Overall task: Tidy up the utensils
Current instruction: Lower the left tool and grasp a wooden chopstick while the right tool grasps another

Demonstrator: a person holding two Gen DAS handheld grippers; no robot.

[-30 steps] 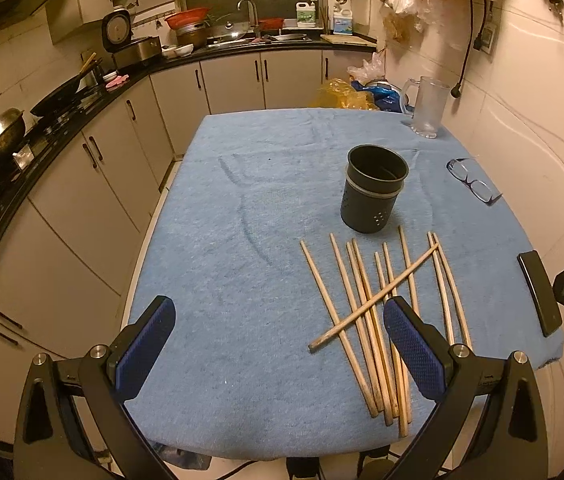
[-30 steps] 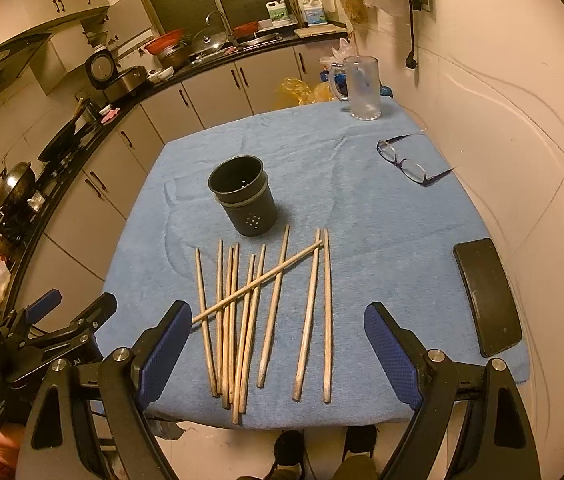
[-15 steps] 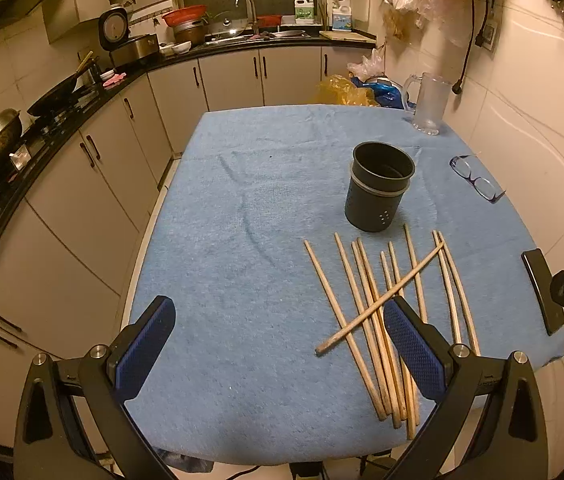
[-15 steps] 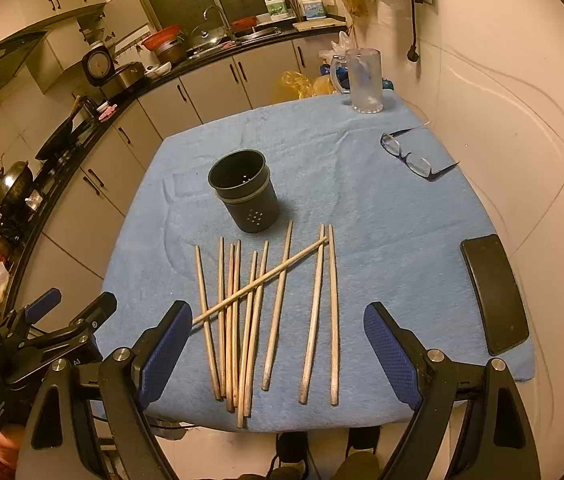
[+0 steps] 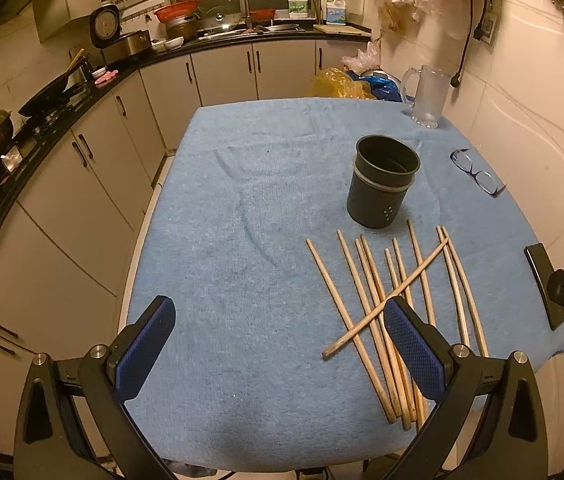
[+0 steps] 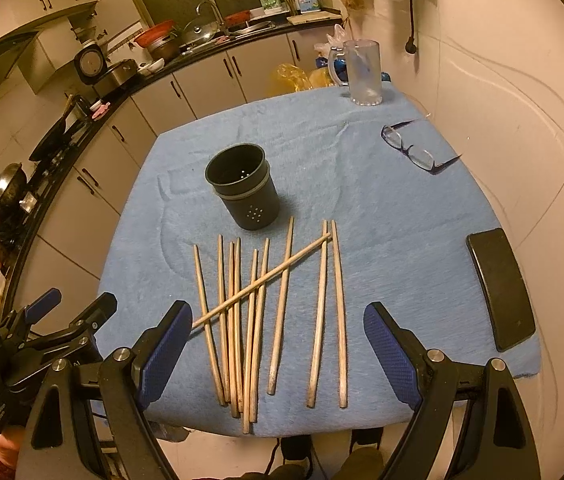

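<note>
Several wooden chopsticks (image 6: 278, 304) lie side by side on the blue towel, one crossing the others diagonally; they also show in the left wrist view (image 5: 386, 304). A dark, empty utensil holder (image 6: 246, 188) stands upright just behind them and shows in the left wrist view (image 5: 382, 180) too. My right gripper (image 6: 278, 344) is open and empty, hovering over the near ends of the chopsticks. My left gripper (image 5: 278, 340) is open and empty, above the towel left of the chopsticks, its right finger over their near ends.
A black phone (image 6: 500, 292) lies at the towel's right edge. Glasses (image 6: 414, 150) and a glass mug (image 6: 362, 72) sit at the far right. Kitchen counters (image 5: 82, 92) with pans run along the left. A wall stands close on the right.
Both grippers have moved slightly forward over the table; the chopsticks and holder appear a little nearer. Nothing on the table has moved.
</note>
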